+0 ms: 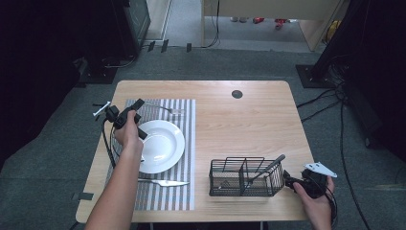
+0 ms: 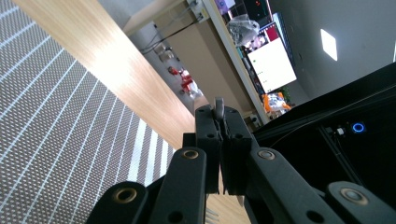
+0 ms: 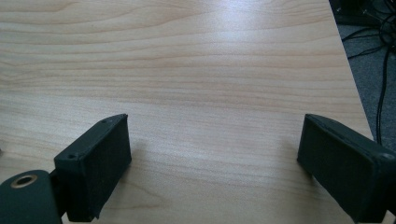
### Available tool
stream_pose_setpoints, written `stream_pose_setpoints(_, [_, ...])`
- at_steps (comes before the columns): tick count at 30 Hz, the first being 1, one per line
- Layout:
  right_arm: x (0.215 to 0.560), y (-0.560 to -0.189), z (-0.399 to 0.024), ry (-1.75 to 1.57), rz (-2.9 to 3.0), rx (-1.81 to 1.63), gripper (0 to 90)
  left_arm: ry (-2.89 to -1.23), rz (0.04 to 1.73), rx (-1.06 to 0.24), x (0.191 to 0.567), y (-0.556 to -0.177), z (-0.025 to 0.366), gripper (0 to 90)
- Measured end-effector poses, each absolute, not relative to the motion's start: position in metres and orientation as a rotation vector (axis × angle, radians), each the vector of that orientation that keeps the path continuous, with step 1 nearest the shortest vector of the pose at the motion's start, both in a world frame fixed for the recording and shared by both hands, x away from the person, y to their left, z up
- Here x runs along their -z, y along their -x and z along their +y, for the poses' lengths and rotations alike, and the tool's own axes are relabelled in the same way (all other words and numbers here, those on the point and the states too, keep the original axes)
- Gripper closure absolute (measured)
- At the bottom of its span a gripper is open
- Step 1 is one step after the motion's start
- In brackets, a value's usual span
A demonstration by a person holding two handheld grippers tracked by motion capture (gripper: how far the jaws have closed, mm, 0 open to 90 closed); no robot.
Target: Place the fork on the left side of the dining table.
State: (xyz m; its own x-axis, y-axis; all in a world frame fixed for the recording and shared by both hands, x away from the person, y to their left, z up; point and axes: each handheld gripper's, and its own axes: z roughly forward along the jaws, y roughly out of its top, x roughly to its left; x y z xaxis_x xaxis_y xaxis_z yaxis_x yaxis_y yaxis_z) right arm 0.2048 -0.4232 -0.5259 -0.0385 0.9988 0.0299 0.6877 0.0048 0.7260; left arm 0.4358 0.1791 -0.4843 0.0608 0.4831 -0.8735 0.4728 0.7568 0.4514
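Left gripper view has my left gripper [image 2: 219, 140] with its jaws pressed together on a thin metal handle [image 2: 218, 108] whose tip pokes out above them; I cannot tell which utensil it belongs to. Beyond the jaws lie the striped placemat [image 2: 60, 116] and the far edge of the wooden table [image 2: 116, 65]. From the high view, that gripper [image 1: 128, 116] is held over the mat's far left corner, just beside the white plate [image 1: 163, 143]. A fork [image 1: 167, 109] lies on the mat beyond the plate and a knife [image 1: 165, 182] on its near side.

My right gripper [image 3: 210, 158] has its jaws spread wide with nothing between them, hovering low over bare wood at the near right corner, just right of the black wire caddy [image 1: 244, 176], where a dark-handled utensil [image 1: 265, 168] leans.

I judge this to be a place setting in progress: next I should lower the held piece flat beside the plate and release it gently.
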Motion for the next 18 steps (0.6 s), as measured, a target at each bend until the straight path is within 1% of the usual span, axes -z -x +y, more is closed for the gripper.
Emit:
stream_pose_setpoints(4, [0.526,-0.205,-0.423,-1.735,1.777,-0.795,9.5,-0.761,1.599,0.013,0.49,-0.44,0.18,88.7])
stream_pose_setpoints(8, [0.526,-0.205,-0.423,-1.735,1.777,-0.795,9.5,-0.78,1.651,-0.024,0.497,-0.445,0.177,88.7])
stream_pose_setpoints(9, [0.526,-0.205,-0.423,-1.734,1.777,-0.795,9.5,-0.78,1.652,-0.058,0.498,-0.446,0.175,88.7])
stream_pose_setpoints(11, [0.526,-0.205,-0.423,-1.735,1.777,-0.795,9.5,-0.775,1.654,-0.077,0.498,-0.447,0.173,88.6])
stream_pose_setpoints(18, [0.526,-0.205,-0.423,-1.735,1.776,-0.795,9.5,-0.764,1.652,-0.068,0.504,-0.45,0.172,88.5])
